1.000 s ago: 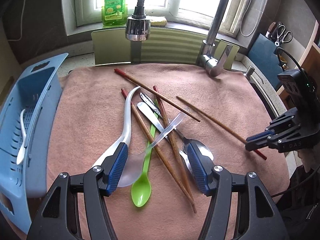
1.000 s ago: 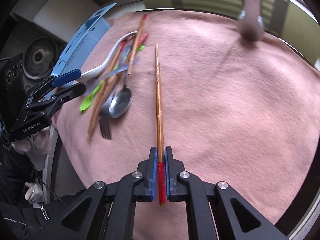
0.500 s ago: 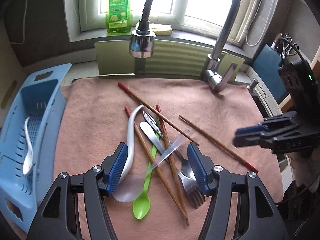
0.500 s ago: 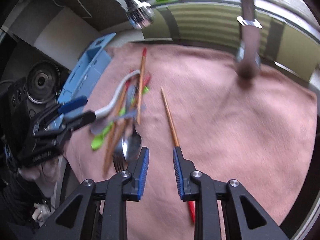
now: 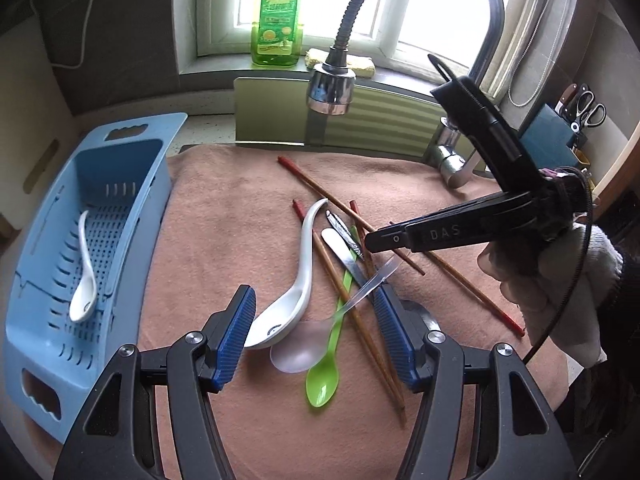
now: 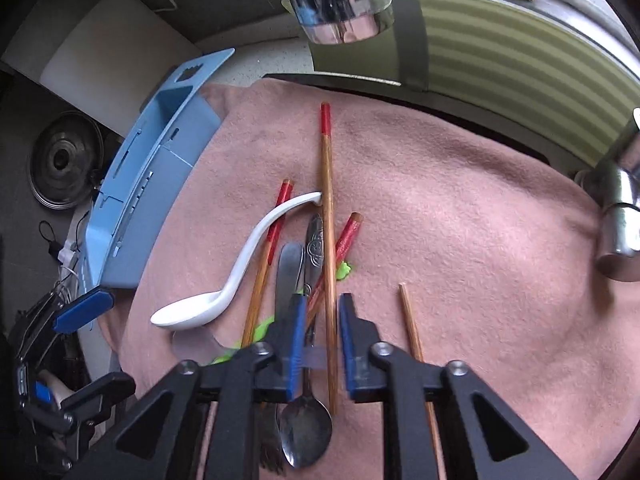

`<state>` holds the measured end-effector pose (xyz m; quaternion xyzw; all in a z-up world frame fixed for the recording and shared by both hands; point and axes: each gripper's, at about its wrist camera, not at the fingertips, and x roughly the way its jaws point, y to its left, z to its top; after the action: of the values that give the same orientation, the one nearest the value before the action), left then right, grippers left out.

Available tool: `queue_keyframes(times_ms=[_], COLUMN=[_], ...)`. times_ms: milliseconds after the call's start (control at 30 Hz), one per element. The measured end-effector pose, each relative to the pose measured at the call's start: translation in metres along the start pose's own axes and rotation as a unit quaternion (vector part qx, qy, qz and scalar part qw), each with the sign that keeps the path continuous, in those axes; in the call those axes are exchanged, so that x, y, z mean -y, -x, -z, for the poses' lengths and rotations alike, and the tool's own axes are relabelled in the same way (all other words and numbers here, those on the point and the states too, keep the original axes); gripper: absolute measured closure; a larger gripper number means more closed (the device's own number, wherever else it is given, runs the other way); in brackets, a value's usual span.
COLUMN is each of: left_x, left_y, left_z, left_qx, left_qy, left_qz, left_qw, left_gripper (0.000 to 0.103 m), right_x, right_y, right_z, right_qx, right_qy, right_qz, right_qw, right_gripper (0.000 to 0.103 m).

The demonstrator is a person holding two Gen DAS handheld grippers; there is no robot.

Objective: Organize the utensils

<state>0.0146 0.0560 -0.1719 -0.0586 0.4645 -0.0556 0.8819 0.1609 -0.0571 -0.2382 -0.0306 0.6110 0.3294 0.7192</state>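
Overhead, both grippers [image 5: 314,340] [image 6: 320,344] angled downward

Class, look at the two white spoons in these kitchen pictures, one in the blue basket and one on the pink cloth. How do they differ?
The white spoon in the basket lies alone in the blue basket; the white spoon on the cloth lies on the pink cloth, in a heap of other utensils. The basket spoon looks smaller and slimmer; the cloth spoon has a wider bowl. Both are white, with curved handles.

A green soap bottle [image 5: 278,20] stands on the windowsill, left of the tap's spray head [image 5: 331,88]. A yellow sponge [image 5: 342,60] lies behind that head; scissors [image 5: 588,108] hang far right.
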Motion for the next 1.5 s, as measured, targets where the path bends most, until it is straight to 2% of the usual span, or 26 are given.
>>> queue_keyframes(times_ms=[33, 233, 500, 633, 867, 1000, 1067, 1167, 1233, 1367, 1500], left_x=[-0.001, -0.003, 0.021, 0.035, 0.054, 0.067, 0.070, 0.070, 0.069, 0.063, 0.064], left_y=[0.000, -0.005, -0.012, -0.020, -0.027, -0.033, -0.029, -0.023, -0.022, -0.019, -0.014], left_z=[0.001, 0.000, -0.004, -0.002, -0.001, -0.003, -0.003, -0.001, 0.002, 0.004, 0.006], left_qx=[0.000, -0.006, -0.010, -0.022, -0.038, -0.053, -0.051, -0.046, -0.047, -0.049, -0.041], left_qy=[0.003, 0.011, -0.020, -0.031, -0.048, -0.086, -0.097, -0.114, -0.119, -0.116, -0.120], left_qz=[0.000, 0.007, 0.022, 0.031, 0.050, 0.060, 0.072, 0.080, 0.083, 0.090, 0.092], left_qw=[1.0000, 0.9999, 0.9995, 0.9988, 0.9969, 0.9931, 0.9914, 0.9892, 0.9882, 0.9878, 0.9876], left_gripper=[0.042, 0.042, 0.042, 0.042, 0.042, 0.042, 0.042, 0.042, 0.042, 0.042, 0.042], right_x=[0.000, 0.005, 0.018, 0.026, 0.021, 0.015, 0.012, 0.020, 0.034, 0.058, 0.083], right_y=[0.000, 0.020, 0.053, 0.061, 0.055, 0.048, 0.049, 0.064, 0.069, 0.064, 0.068], right_z=[0.000, 0.016, 0.088, 0.124, 0.171, 0.192, 0.198, 0.206, 0.207, 0.204, 0.207], right_qx=[0.002, 0.021, 0.047, 0.046, 0.043, 0.037, 0.049, 0.094, 0.113, 0.114, 0.127], right_qy=[-0.004, -0.025, -0.066, -0.090, -0.114, -0.140, -0.156, -0.202, -0.246, -0.298, -0.355], right_qz=[-0.005, -0.022, -0.029, -0.040, -0.041, -0.042, -0.042, -0.045, -0.049, -0.028, -0.040], right_qw=[1.000, 0.999, 0.996, 0.994, 0.992, 0.989, 0.986, 0.974, 0.961, 0.947, 0.925], right_gripper=[0.098, 0.098, 0.098, 0.098, 0.098, 0.097, 0.097, 0.094, 0.086, 0.086, 0.086])
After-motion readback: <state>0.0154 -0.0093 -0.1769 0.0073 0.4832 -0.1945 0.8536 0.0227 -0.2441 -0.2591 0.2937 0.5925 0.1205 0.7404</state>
